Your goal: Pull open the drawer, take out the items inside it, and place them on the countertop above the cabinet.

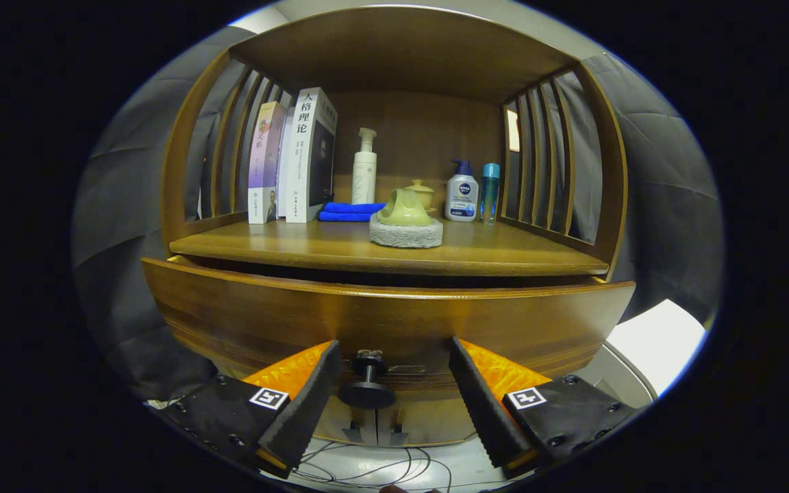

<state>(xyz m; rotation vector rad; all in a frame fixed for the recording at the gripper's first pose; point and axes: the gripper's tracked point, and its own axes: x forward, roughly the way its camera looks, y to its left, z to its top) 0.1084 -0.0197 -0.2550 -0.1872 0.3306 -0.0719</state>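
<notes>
While spread wide on either side of the small dark round knob [367, 392], gripper [391, 373] with fingers clear of it, touching nothing. Knob fixed to the curved brown wooden drawer front [244, 322], between the two fingers and slightly nearer the left one. Drawer pulled out only a little, a dark gap showing between its top edge and the brown wooden countertop [504, 257] above; contents hidden. On the countertop, near its front middle: a pale green handled scrubber on a grey pad [405, 219]. Behind that, a folded blue cloth [350, 211], a small yellow-green lidded pot [422, 194] and a tall white pump bottle [364, 168]. At left, upright books [295, 157]. At right, a white bottle with blue pump [463, 193] just beside a slim blue-capped bottle [490, 192]. Below the drawer, thin cables [374, 472] on a pale floor.
</notes>
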